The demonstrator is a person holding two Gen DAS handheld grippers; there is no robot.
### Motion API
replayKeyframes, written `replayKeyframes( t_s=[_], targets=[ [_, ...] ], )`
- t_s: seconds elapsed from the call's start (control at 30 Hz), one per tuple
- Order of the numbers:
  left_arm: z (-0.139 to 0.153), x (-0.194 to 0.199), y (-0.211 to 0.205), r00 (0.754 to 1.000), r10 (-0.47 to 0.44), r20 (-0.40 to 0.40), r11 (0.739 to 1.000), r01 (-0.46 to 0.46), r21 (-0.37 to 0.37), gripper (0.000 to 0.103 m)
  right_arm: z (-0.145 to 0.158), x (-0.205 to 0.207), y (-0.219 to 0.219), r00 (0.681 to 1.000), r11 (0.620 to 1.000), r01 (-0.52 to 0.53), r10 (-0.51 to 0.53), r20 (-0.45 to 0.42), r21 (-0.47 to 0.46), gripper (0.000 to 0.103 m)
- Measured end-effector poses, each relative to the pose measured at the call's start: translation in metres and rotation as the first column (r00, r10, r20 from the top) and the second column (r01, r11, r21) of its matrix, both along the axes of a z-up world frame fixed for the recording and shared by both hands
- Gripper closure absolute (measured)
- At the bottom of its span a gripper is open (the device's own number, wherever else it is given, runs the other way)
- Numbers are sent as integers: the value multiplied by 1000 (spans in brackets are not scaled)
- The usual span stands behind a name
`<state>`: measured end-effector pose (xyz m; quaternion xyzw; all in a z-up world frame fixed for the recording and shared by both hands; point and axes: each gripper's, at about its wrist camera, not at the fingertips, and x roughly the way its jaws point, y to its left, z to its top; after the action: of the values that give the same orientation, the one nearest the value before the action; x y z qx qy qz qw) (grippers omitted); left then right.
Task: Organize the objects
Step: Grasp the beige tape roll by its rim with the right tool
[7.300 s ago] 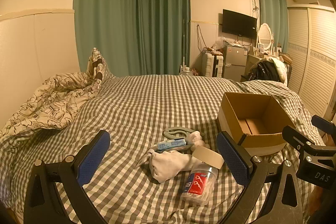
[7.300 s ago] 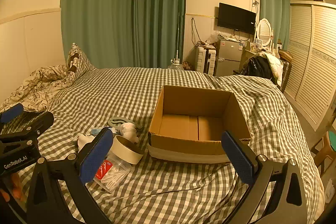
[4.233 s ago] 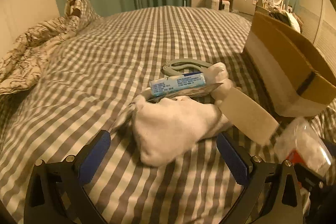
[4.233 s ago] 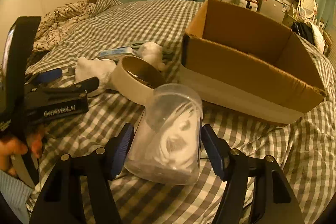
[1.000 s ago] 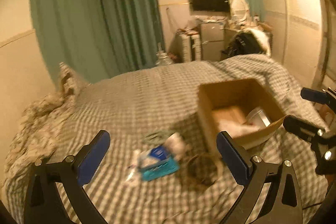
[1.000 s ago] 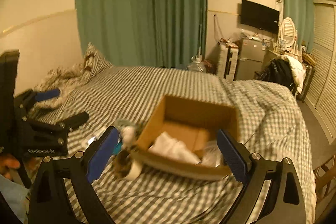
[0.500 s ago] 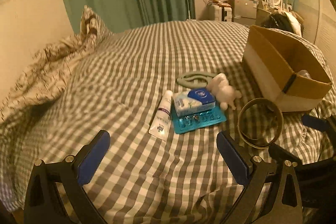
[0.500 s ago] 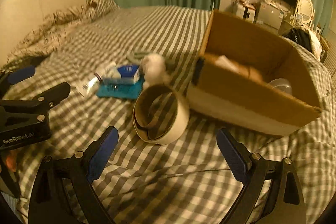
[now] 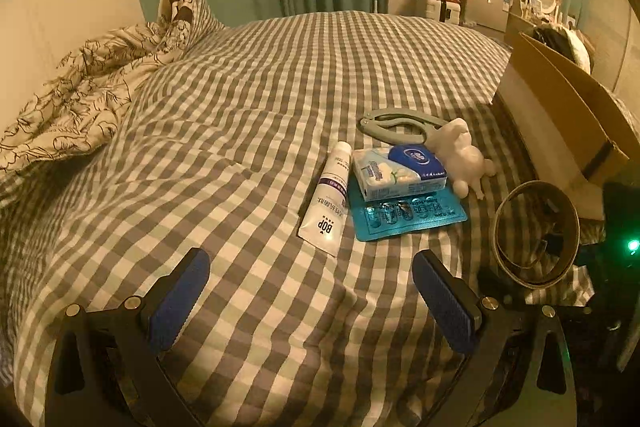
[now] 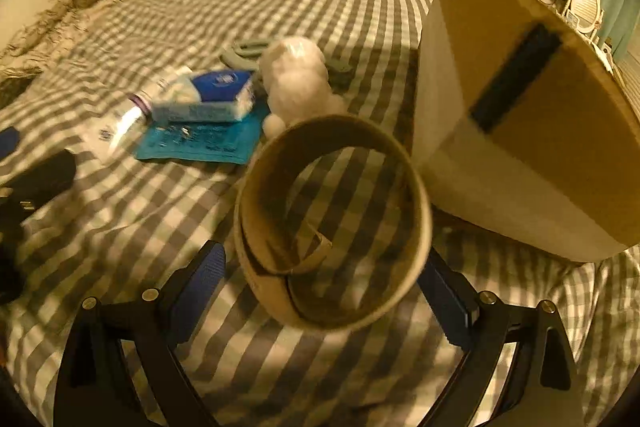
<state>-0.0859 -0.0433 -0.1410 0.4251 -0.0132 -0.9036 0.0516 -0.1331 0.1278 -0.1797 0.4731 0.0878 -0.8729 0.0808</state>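
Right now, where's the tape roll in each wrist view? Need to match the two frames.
Left wrist: the tape roll stands on edge at the right of the frame, near the cardboard box's near corner.
Right wrist: the tape roll is at centre, close to the lens, between the open right gripper's two fingers.
Shared landmark: the white plush toy just behind the roll, beside the tissue pack.

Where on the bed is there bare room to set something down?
Open checked bedspread lies left of the white BOP tube, toward the floral duvet, and just ahead of the left gripper. Crowded: tube, tissue pack, blue blister sheet, white toy, tape roll, cardboard box.
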Motion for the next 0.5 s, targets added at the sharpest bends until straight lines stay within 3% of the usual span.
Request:
replayKeyframes(
  t_s=[0.03, 0.17, 0.2, 0.27, 0.37, 0.5],
  targets=[
    [0, -1, 0, 1000, -11, 5, 1000, 11, 15, 0, -3, -1, 0, 1000, 1000, 1, -1, -1, 4, 31],
    [1, -4, 1, 1000, -23, 16, 999, 22, 45, 0, 8, 10, 7, 999, 999, -30, 29, -38, -24, 37],
    [2, -5, 2, 1000, -26, 17, 998, 25, 51, 0, 12, 12, 8, 998, 999, -37, 35, -45, -31, 52],
    [5, -10, 6, 999, -40, 18, 997, 39, 61, 1, 20, 17, 9, 996, 992, -92, 90, -27, -88, 72],
    [7, -20, 12, 997, -70, 17, 997, 69, 41, 4, 27, 25, 2, 991, 991, -126, 124, -60, -40, 79],
    [-4, -40, 10, 996, -65, 55, 998, 64, 23, 12, 33, 27, 4, 988, 986, -145, 140, -63, -84, 86]
  ],
)
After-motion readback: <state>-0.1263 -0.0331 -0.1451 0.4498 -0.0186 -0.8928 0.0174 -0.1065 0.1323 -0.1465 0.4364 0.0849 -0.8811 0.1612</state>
